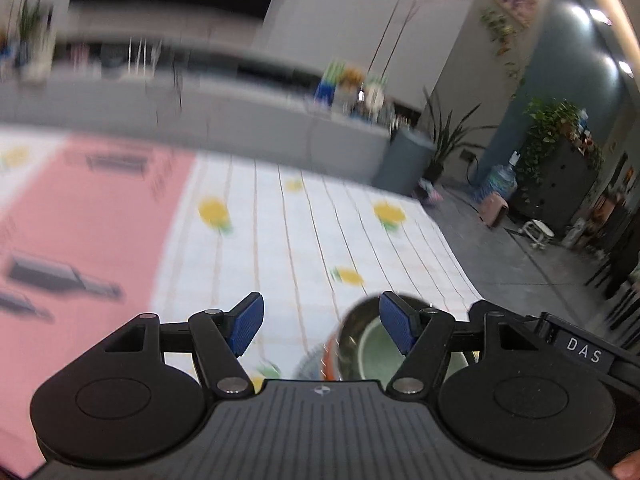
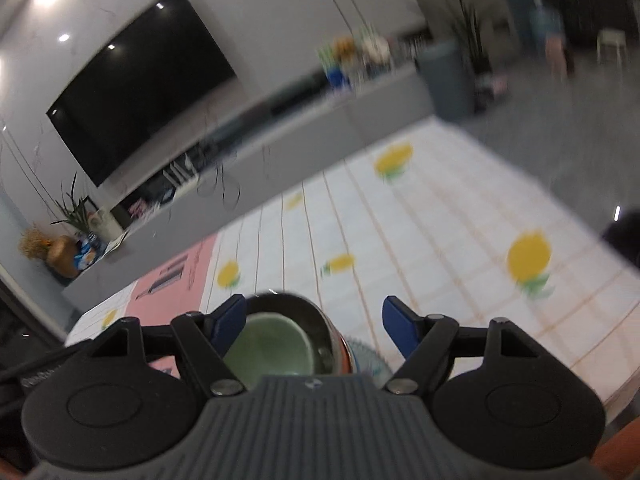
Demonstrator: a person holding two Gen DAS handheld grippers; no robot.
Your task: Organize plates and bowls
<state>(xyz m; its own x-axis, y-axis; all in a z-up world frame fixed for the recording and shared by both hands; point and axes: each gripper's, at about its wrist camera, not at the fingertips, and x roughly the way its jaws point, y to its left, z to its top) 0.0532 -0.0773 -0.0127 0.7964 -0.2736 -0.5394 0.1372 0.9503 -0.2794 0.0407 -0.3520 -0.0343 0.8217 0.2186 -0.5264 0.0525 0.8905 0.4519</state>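
Note:
A stack of dishes sits on the table just below both grippers: a pale green bowl (image 2: 272, 344) nested in a shiny metal bowl (image 2: 310, 312), with an orange-rimmed dish (image 2: 345, 356) and a patterned plate (image 2: 368, 358) under them. In the left wrist view the same green bowl (image 1: 374, 350) and metal bowl (image 1: 352, 328) lie at lower right, behind the right finger. My left gripper (image 1: 320, 324) is open, with nothing between its blue pads. My right gripper (image 2: 314, 324) is also open and holds nothing; its left pad (image 2: 228, 320) stands in front of the metal bowl's rim.
The table wears a white checked cloth (image 1: 304, 232) printed with yellow fruit, and a pink mat (image 1: 92, 216) with drawn outlines lies at the left. Its right edge drops to a grey floor (image 1: 520, 264). Beyond stand a grey cabinet (image 2: 304, 128), a dark screen (image 2: 140, 84), plants and a bin (image 1: 408, 160).

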